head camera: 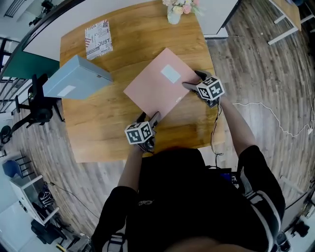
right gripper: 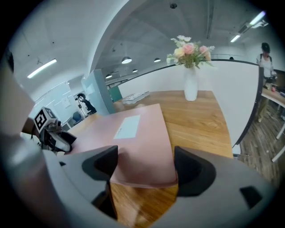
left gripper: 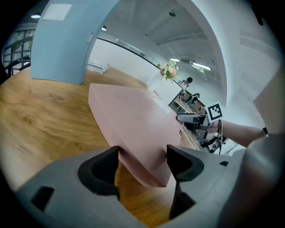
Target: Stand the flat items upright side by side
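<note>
1. pink flat box (head camera: 160,83) lies face up across the middle of the table (head camera: 103,128), turned like a diamond, with a pale label (head camera: 171,74) on top.
2. left hand-held gripper (left gripper: 143,153) has its jaws fairly wide and closed on the box's near corner, one pad against each side.
3. right hand-held gripper (right gripper: 146,167) grips the box's right-hand corner the same way, with the pink edge filling the gap between its pads.
4. blue-grey box (head camera: 74,78) stands upright near the table's left edge, well apart from the pink one.
5. printed flat packet (head camera: 98,39) lies at the far left corner.
6. vase of flowers (head camera: 174,12) stands at the far edge.
</note>
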{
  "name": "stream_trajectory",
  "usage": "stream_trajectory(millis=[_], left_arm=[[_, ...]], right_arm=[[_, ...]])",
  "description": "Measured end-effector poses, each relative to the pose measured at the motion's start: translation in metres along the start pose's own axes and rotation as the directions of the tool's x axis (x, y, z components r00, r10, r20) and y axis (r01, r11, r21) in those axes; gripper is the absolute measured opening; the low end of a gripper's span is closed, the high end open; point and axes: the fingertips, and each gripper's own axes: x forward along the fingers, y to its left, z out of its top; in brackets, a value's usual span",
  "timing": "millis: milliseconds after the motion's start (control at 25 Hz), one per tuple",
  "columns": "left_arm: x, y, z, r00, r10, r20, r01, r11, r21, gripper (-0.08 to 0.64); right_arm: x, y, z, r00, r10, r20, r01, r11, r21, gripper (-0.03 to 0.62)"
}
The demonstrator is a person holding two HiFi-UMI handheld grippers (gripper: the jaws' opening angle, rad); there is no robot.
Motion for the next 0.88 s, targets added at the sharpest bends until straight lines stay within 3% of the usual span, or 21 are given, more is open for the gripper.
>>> stream_trajectory(millis=[200,360,480,560,640,720,800,880], left_arm=[[-0.035,0.008,-0.037,0.997,0.022,-0.079,-0.024,0.999,-0.031,0.348],[-0.056,0.011,-0.067,0.990,0.019,-0.143,-0.027,0.998,-0.058,0.341],[-0.066,0.002,-0.088,0.978,-0.048,-0.201,0.037,0.998,-0.057,0.313],[-0.072,-0.004,-0.096,0.966,-0.128,-0.222,0.119,0.991,-0.054,0.292],[-0.083,0.003,-0.085,0.964,-0.180,-0.197,0.175,0.984,-0.041,0.345],[-0.102,0.024,-0.057,0.971,-0.182,-0.153,0.182,0.983,-0.015,0.354],[-0.116,0.051,-0.019,0.980,-0.153,-0.127,0.160,0.986,0.046,0.351],[-0.118,0.071,0.025,0.985,-0.117,-0.127,0.135,0.979,0.151,0.353]], right_arm=[[0.026,0.042,0.012,0.995,0.090,-0.053,-0.096,0.989,-0.113,0.403],[0.047,0.074,0.020,0.977,0.184,-0.106,-0.202,0.958,-0.201,0.405],[0.058,0.090,0.024,0.964,0.232,-0.132,-0.258,0.934,-0.247,0.407],[0.061,0.092,0.026,0.971,0.213,-0.110,-0.234,0.942,-0.242,0.412],[0.057,0.083,0.031,0.991,0.131,-0.031,-0.135,0.972,-0.191,0.423],[0.041,0.068,0.036,0.996,0.004,0.090,0.003,0.997,-0.072,0.422],[0.018,0.062,0.034,0.977,-0.111,0.182,0.094,0.990,0.102,0.412],[0.005,0.075,0.019,0.969,-0.149,0.198,0.097,0.964,0.247,0.403]])
